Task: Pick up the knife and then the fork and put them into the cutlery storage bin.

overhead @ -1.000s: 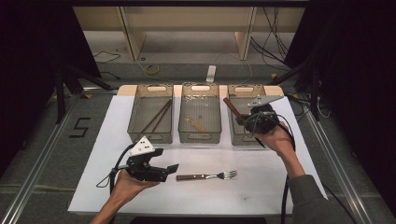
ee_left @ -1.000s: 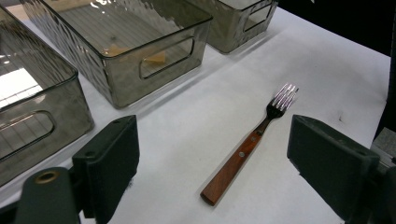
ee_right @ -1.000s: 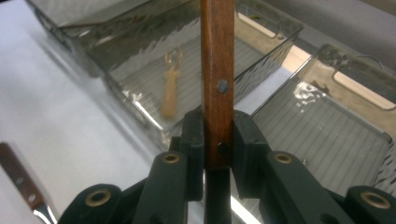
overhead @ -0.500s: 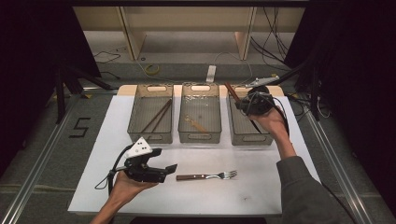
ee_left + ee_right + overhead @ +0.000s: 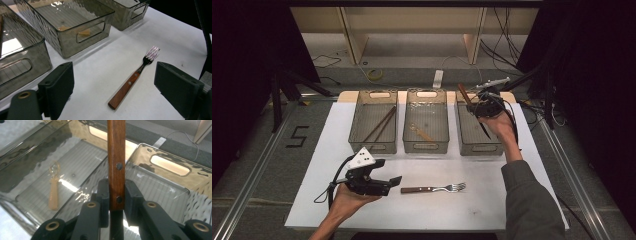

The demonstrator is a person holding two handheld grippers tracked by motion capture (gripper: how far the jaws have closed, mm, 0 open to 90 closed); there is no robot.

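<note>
— Knife [image 5: 116, 157] first: where do we have it?

— We have it clamped in the right tongs [image 5: 117, 195]; the pads press on both flat sides of its wooden handle, and the handle rises straight up between them in the right gripper view. In the high view the right tongs [image 5: 479, 106] hang over the far end of the right bin [image 5: 472, 145], near the table's far right corner, with the dark blade pointing down into the bin.

— And our left tongs?

— We hold the left tongs [image 5: 393, 181] open, jaws wide apart, low over the white table [image 5: 512, 200] near its near edge. The fork [image 5: 135, 77] lies flat on the table just ahead of them, nothing touching it, wooden handle toward us and tines pointing toward the table's right edge.

— What sits in the other bins?

— We see a pale spoon [image 5: 53, 190] in the middle bin [image 5: 426, 145] and dark chopsticks [image 5: 379, 125] lying slantwise in the left bin [image 5: 372, 145]. The three bins stand side by side along the far edge.
</note>
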